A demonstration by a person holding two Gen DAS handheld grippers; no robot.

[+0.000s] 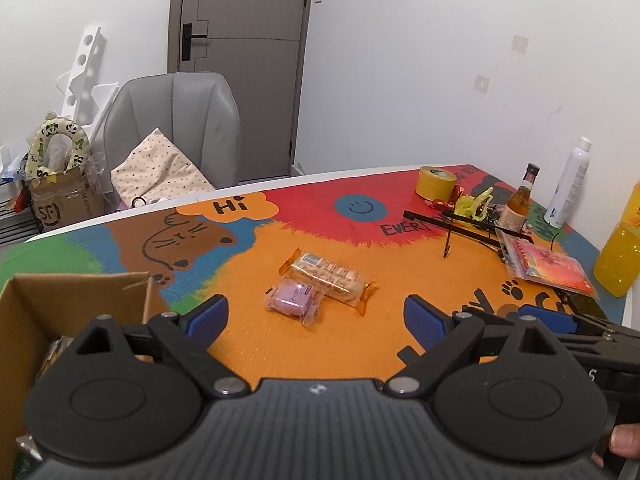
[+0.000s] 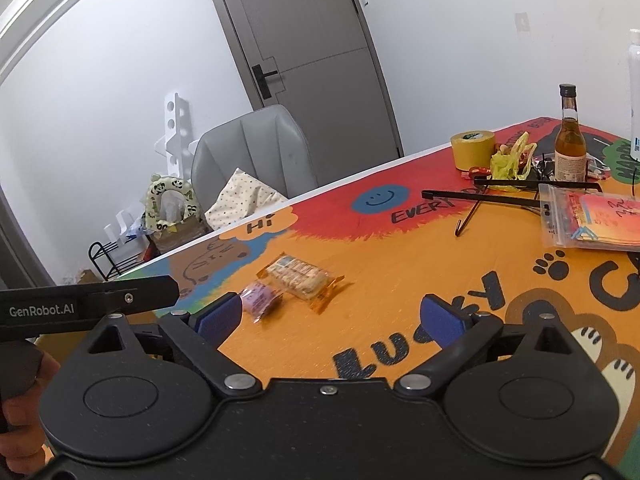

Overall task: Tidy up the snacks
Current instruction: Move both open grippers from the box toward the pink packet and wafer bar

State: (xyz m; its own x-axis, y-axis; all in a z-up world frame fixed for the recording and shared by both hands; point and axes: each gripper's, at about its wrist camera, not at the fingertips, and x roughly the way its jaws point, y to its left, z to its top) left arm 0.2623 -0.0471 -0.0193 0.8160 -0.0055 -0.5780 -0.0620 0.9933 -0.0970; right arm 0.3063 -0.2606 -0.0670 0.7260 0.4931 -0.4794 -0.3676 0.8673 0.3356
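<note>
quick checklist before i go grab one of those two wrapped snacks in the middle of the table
1. Left gripper jaws open, nothing between them: ok.
2. Right gripper jaws open and empty: ok.
3. Small purple wrapped snack and long beige cracker pack lie free on the orange tablecloth: ok.
4. The two packs are apart: not ok, they touch.
5. Brown cardboard box open beside the left gripper: ok.
6. Room left inside the box: cannot tell.
</note>
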